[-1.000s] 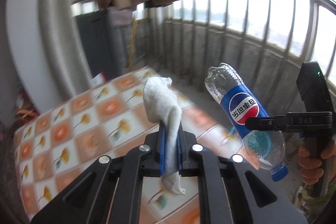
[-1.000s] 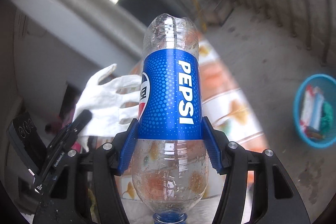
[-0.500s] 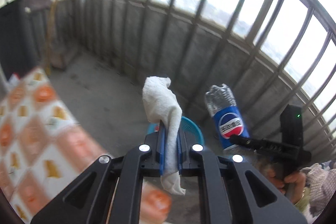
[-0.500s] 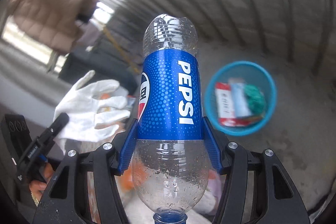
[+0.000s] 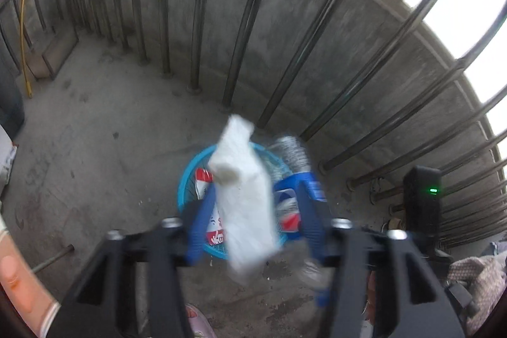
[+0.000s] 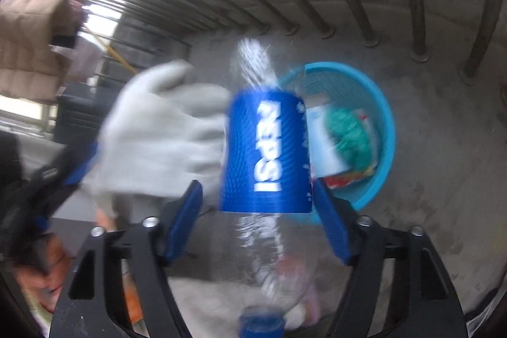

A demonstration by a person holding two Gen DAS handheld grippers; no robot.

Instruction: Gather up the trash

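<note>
My left hand-held gripper [image 5: 253, 227] points down at the blue basket [image 5: 187, 179] on the concrete floor [image 5: 95, 132] by the metal railing [image 5: 196, 21]. Its jaws are opening, and the white glove [image 5: 244, 195] sits blurred between the blue pads [image 5: 199, 220] with a gap on each side, so nothing presses on it.

My right hand-held gripper [image 6: 256, 224] is opening too. The Pepsi bottle [image 6: 266, 154] is between its blue pads [image 6: 183, 220], smeared by motion, cap toward the camera, and there is a clear gap on the left side; on the right the label's edge runs close to the pad and I cannot tell if it touches. The blue label reads "PEPSI" in white capitals along the bottle's length. In the left view the round red, white and blue logo shows on the same bottle, just right of the glove.

The basket lies right behind both things. Inside it are a red and white wrapper [image 5: 202, 179] with white lettering too blurred to read, a pale packet [image 6: 323, 144] and something green and crumpled [image 6: 351, 138]. A tan padded jacket [image 6: 31, 30] hangs at the upper left of the right view.
</note>
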